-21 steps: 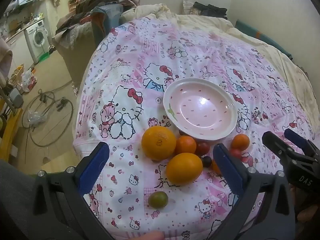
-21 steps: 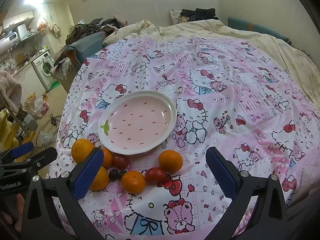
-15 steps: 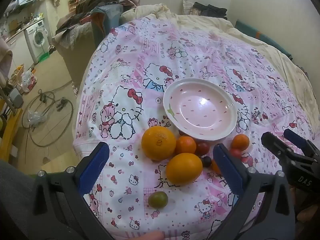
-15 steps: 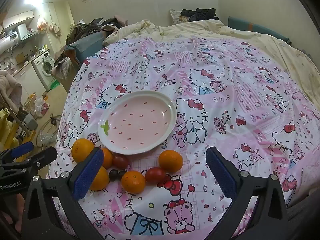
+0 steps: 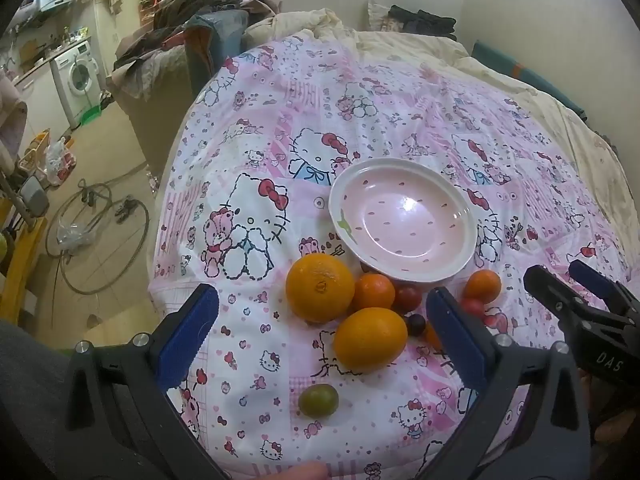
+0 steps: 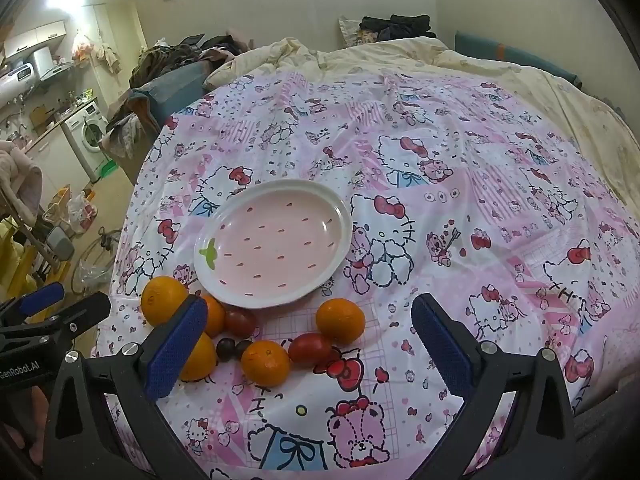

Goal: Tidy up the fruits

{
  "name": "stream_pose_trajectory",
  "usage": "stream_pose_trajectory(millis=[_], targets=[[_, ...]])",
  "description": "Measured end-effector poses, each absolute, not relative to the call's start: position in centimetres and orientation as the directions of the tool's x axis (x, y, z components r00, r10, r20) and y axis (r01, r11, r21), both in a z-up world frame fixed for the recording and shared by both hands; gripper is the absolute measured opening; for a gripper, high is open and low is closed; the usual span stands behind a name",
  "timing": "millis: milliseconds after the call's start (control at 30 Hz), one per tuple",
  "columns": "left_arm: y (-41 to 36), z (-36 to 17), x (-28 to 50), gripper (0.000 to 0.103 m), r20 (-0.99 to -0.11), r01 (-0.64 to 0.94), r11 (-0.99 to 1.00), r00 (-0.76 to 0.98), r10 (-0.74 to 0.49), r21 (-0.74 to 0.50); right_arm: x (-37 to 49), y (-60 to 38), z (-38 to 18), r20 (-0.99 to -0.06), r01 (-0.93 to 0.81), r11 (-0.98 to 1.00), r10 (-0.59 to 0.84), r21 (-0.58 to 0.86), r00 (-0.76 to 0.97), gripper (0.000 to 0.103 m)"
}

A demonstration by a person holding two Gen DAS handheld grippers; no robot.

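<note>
A pink strawberry-pattern plate [image 5: 464, 216] [image 6: 340, 212] sits empty on the Hello Kitty bedspread. In front of it lies a cluster of fruit: a big orange [image 5: 320, 293], an oval orange [image 5: 370, 345], small tangerines [image 5: 374, 291] [image 6: 341, 321] [image 6: 265, 362], red tomatoes [image 6: 310, 349], dark grapes [image 6: 225, 349] and a green fruit [image 5: 318, 400]. My left gripper [image 5: 320, 334] is open and empty, hovering near the oranges. My right gripper [image 6: 308, 344] is open and empty above the tomatoes and tangerines. Each gripper shows in the other's view [image 5: 576, 296] [image 6: 52, 308].
The bed's left edge drops to a tiled floor with hoses [image 5: 96, 236] and a washing machine [image 5: 78, 78]. Piled clothes [image 5: 192, 20] and a cream duvet [image 6: 440, 60] lie at the far end. A finger [image 5: 300, 472] shows at the bottom edge.
</note>
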State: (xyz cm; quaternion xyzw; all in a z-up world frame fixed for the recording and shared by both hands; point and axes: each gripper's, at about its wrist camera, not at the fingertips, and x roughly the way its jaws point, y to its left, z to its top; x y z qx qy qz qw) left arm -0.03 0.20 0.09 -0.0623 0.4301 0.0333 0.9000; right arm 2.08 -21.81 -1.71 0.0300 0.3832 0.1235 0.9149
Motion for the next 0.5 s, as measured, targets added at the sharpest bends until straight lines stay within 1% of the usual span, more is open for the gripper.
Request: stream_pose_trajectory(millis=[500], targets=[[0.59,-0.17,0.24,0.102,-0.779,-0.115,0.990,0.627,0.010,-0.080,2.06,-21.50,-1.70,-0.698,-0.210,0.968,0.246,0.140,0.672,0.103]])
